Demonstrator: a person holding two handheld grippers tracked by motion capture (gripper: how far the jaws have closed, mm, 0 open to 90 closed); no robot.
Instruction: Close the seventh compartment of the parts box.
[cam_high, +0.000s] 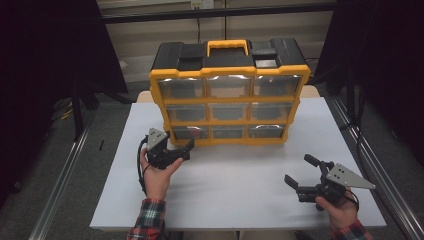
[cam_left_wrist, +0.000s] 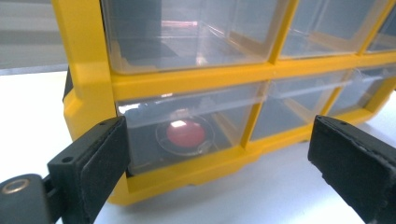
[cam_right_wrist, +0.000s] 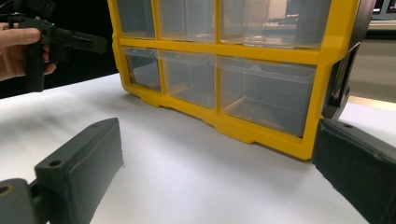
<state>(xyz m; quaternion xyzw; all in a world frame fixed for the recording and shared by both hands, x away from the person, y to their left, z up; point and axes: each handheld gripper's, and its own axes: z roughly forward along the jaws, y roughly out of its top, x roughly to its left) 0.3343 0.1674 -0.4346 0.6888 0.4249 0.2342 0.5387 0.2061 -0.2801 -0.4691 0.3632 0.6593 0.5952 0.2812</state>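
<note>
A yellow-and-black drawer cabinet (cam_high: 229, 92) stands upright at the far middle of a white table (cam_high: 240, 192), its nine clear drawers facing the person seated at the near edge. The left gripper (cam_high: 187, 148), held in the person's left hand (cam_high: 159, 176), hovers just in front of the cabinet's bottom-left corner, aimed at the bottom-left drawer (cam_left_wrist: 187, 128). In the left gripper view its two black jaws stand wide apart, one at each side of that drawer's front, with nothing between the pads and no contact with the plastic. The drawer sits closed in the cabinet's frame, and through its clear front a small round red object (cam_left_wrist: 186, 134) under a transparent cover lies on the drawer floor, roughly midway between the jaws and beyond them. The right gripper (cam_high: 301, 174), in the person's right hand (cam_high: 341, 210), rests low over the table well away from the cabinet's bottom-right corner, pointing towards it; its jaws are also spread wide and empty, with bare tabletop between them in the right gripper view.
</note>
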